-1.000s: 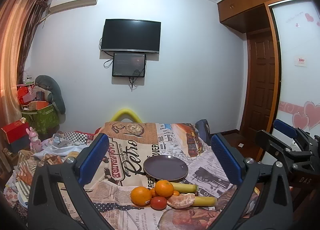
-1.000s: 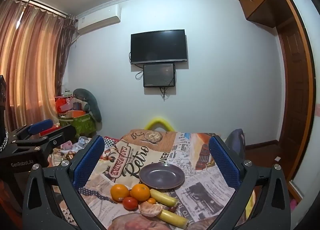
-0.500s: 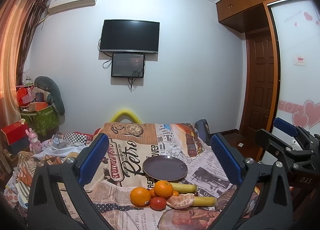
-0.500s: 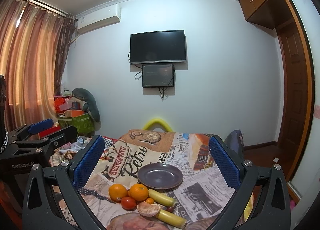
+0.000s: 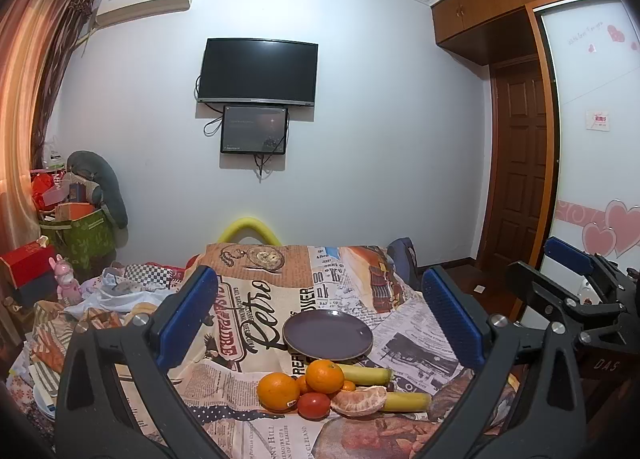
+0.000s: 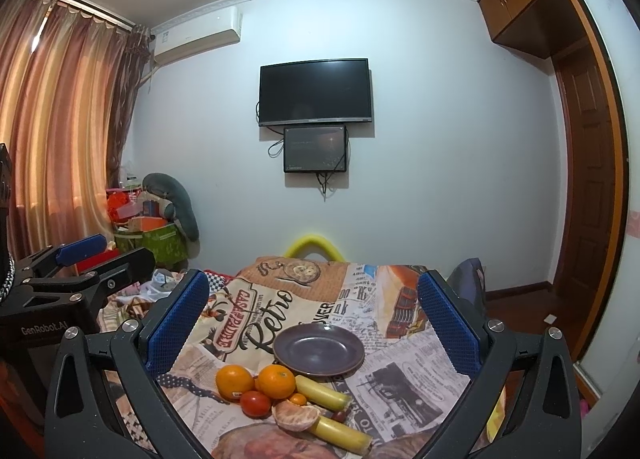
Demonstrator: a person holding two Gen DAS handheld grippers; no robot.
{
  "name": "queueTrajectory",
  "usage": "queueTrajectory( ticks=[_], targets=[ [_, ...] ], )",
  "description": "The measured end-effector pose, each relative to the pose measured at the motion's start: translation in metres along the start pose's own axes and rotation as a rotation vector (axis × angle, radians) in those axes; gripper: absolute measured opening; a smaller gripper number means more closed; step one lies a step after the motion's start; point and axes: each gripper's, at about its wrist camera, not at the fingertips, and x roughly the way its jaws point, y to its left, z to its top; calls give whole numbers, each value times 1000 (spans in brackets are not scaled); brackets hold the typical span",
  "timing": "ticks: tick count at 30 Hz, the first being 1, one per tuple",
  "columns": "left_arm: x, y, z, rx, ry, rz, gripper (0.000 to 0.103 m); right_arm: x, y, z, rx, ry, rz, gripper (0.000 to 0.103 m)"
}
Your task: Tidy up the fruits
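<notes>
Fruit pile point(image 5: 328, 389) ahead and below both claws, on the cloth-covered bench just short of the empty purple plate point(image 5: 327, 334). Left claw point(image 5: 320, 323) and right claw point(image 6: 312, 323) both released (holding nothing). Bananas point(image 6: 322, 393) lie crosswise; neither claw clearly nearer.

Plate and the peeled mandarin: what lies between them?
In the right wrist view, a banana and small orange fruit lie between plate and peeled mandarin.

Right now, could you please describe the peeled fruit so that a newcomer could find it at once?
On the newspaper-print tablecloth, look in front of the purple plate at the fruit cluster. The peeled mandarin lies between the tomato and the nearer banana; it alone shows pale, bare segments.
</notes>
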Motion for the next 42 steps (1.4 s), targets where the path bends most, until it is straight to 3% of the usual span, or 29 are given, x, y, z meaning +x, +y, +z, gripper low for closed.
queueTrajectory(
  ticks=[30, 42],
  targets=[
    [5, 1, -3, 0, 8, -2, 103, 2, 0, -3, 5, 8, 6, 103],
    [46, 25, -24, -25, 99, 12, 103, 46, -3, -27, -5, 122, 18, 103]
  ],
)
